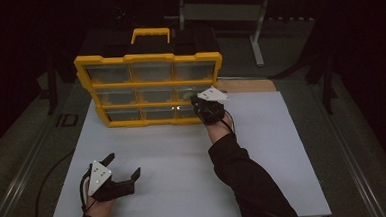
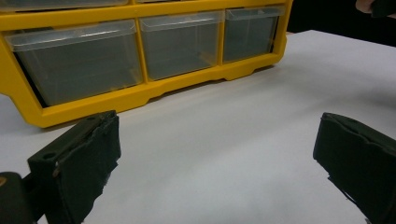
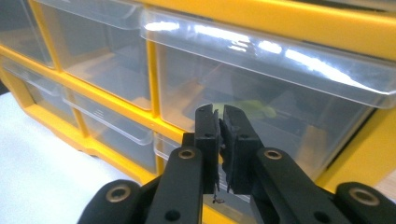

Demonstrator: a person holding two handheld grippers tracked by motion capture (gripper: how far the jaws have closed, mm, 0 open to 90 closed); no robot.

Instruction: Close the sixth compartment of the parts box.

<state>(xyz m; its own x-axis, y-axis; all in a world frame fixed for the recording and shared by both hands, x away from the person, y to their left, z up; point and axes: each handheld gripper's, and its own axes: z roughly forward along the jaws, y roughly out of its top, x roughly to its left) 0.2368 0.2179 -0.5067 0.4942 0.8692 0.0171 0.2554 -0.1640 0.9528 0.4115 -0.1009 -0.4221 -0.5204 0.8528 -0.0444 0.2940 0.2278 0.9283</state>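
A dim room surrounds a white matte surface (image 1: pixel 184 179) where a yellow plastic organizer (image 1: pixel 150 85) stands at the far edge. The right hand-held gripper (image 3: pixel 220 122), jaws nearly together with nothing visibly between them, sits at the middle-right clear drawer (image 3: pixel 261 98) (light, rigid, slick); its overhanging lip looks like the best hold. The left hand-held gripper (image 2: pixel 215 158) rests agape.

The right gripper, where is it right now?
In the high view the right gripper is at the yellow drawer organizer's right column, tips against the clear middle-row drawer.
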